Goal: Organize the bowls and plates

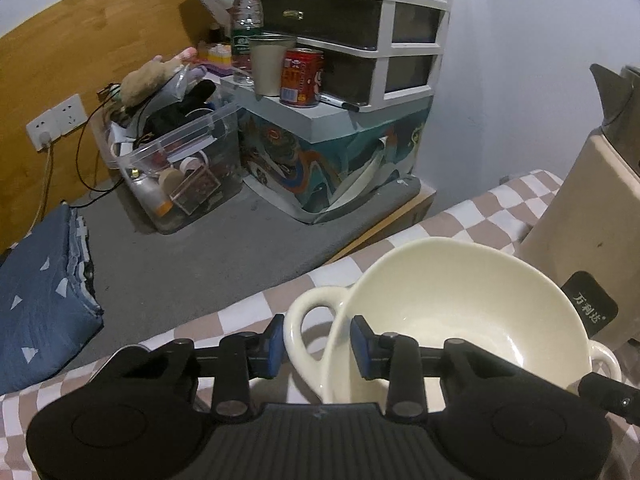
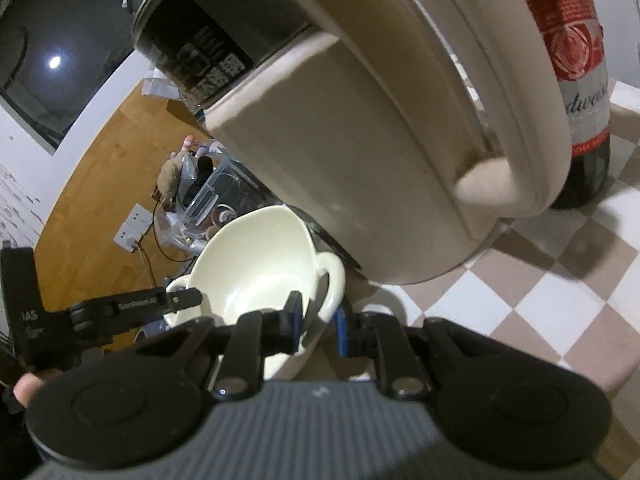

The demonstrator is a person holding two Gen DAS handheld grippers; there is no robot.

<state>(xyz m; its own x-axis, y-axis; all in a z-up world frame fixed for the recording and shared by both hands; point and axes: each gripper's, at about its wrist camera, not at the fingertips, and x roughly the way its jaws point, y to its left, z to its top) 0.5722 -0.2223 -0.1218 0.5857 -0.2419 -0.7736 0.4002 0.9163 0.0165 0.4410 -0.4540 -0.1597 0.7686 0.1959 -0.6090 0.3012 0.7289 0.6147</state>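
A cream two-handled bowl (image 1: 452, 312) sits over the checkered tablecloth (image 1: 472, 216). My left gripper (image 1: 318, 342) has its blue pads either side of the bowl's left rim, by the loop handle (image 1: 306, 320), closed on it. In the right wrist view the same bowl (image 2: 260, 264) shows, and my right gripper (image 2: 318, 322) is shut on its opposite rim by the other handle (image 2: 334, 280). The left gripper's body (image 2: 132, 308) is visible at the bowl's far side.
A cream electric kettle (image 1: 592, 232) stands right of the bowl, close above it in the right wrist view (image 2: 360, 140). A Budweiser bottle (image 2: 576, 80) stands behind it. Beyond the table edge are a clear storage bin (image 1: 180, 160), a drawer unit (image 1: 360, 20) and blue fabric (image 1: 40, 300).
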